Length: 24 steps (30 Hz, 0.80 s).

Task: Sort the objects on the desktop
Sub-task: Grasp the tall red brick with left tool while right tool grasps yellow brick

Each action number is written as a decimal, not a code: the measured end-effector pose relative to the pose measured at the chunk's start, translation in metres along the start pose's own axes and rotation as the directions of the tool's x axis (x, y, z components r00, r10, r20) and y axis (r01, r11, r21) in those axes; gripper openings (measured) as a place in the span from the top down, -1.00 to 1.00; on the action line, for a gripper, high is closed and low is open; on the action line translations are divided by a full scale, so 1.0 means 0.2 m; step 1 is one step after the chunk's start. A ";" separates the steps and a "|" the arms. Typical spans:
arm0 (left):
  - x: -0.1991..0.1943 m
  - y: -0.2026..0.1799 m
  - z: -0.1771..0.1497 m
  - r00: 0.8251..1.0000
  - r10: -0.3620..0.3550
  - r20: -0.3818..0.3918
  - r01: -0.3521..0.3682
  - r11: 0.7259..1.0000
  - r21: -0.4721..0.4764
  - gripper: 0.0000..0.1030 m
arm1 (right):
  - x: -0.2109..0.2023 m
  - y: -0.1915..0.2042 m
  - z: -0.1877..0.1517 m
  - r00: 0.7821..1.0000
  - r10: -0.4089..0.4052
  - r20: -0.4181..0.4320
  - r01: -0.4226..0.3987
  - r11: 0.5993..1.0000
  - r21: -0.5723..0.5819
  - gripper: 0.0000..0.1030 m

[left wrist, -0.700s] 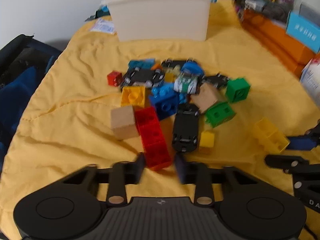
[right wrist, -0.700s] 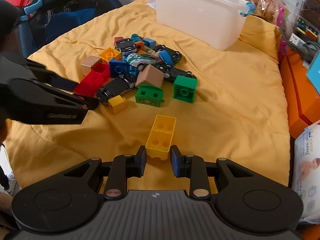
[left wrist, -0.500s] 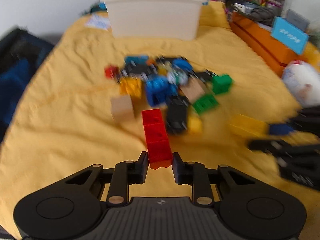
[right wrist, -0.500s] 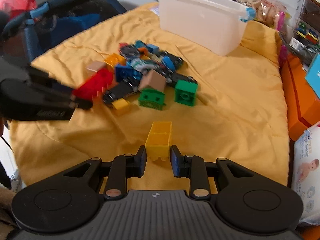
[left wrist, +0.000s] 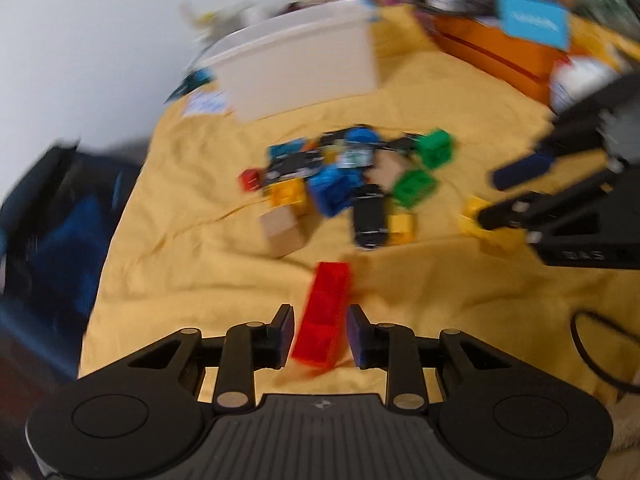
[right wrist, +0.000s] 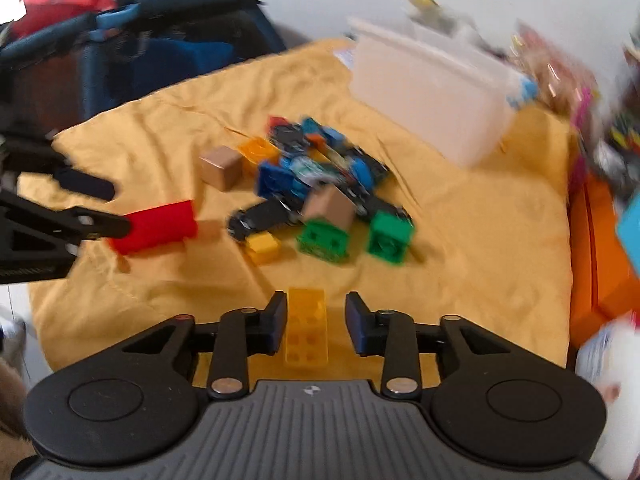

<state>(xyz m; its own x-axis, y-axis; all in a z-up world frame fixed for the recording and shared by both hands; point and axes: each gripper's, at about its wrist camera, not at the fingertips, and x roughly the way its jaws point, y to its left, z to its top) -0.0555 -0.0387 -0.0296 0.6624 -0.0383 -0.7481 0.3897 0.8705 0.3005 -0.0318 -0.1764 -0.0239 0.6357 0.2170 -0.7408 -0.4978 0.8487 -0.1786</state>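
Left tongs: left gripper (left wrist: 320,316) pinching the long red plastic building brick (left wrist: 326,312) by its near end – brick tilted, clear of the cloth, far end pointing at the pile.
Right tongs: right gripper (right wrist: 316,308) narrowed around the yellow plastic two-by-four brick (right wrist: 306,328). Reads as a pinch, though blur leaves a sliver of gap at the right pad. The left wrist view shows that brick at its tips.
Step in hand: judged as carrying both bricks to the white plastic bin (left wrist: 300,68) at the far side of the cloth.
Doing it well: red brick is held at one end only, so keep the squeeze firm and avoid quick wrist swings that could lever it out. Raise both bricks above the bin rim before crossing it. Release only once they are over the opening.
Left edge: dark blue fabric bag (left wrist: 60,200) just beyond the yellow quilted cloth (left wrist: 180,240) – cloth drops off there, so stay inboard.
Middle: mixed pile of bricks and toy cars (left wrist: 352,176) sits between tongs and bin, light wooden cube (left wrist: 282,230) at its near left. Pass over it, not through.
Right edge: orange box (left wrist: 500,56) and clutter close beside the cloth, little room.
Open room: bare cloth on both flanks of the pile. The two tongs are well apart, so no crossing is needed.
Watch: black cable (left wrist: 592,352) lying on the cloth at near right.
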 end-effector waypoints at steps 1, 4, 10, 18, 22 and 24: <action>0.01 -0.03 0.00 1.000 0.000 0.000 0.000 1.000 0.031 0.36 | 0.01 0.02 0.00 1.000 0.007 -0.007 -0.007 1.000 -0.018 0.45; 0.08 -0.07 0.00 1.000 0.012 -0.020 -0.010 0.996 0.093 0.32 | 0.04 0.05 0.00 0.999 -0.003 -0.045 0.001 0.999 -0.050 0.45; 0.19 -0.03 -0.03 0.995 0.089 -0.049 -0.083 0.991 0.108 0.32 | 0.09 0.00 -0.02 0.995 -0.047 -0.084 0.043 0.998 -0.049 0.42; 0.25 0.12 0.01 0.994 -0.036 -0.100 0.032 0.998 -0.050 0.51 | 0.11 -0.04 -0.01 0.995 -0.057 -0.081 0.058 0.998 0.011 0.41; 0.19 0.20 0.01 0.968 -0.230 -0.104 0.204 0.956 -0.210 0.51 | 0.09 -0.12 0.03 0.993 0.078 -0.094 -0.062 0.985 0.163 0.53; 0.16 0.22 -0.01 0.942 -0.324 -0.088 0.288 0.914 -0.284 0.51 | 0.08 -0.19 0.03 0.970 0.234 -0.070 -0.200 0.925 0.323 0.53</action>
<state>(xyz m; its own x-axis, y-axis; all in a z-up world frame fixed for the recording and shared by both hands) -0.0188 -0.0011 -0.0405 0.4411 -0.2752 -0.8542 0.3657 0.9243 -0.1090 0.0007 -0.2013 -0.0243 0.4589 0.3749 -0.8055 -0.3972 0.8975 0.1915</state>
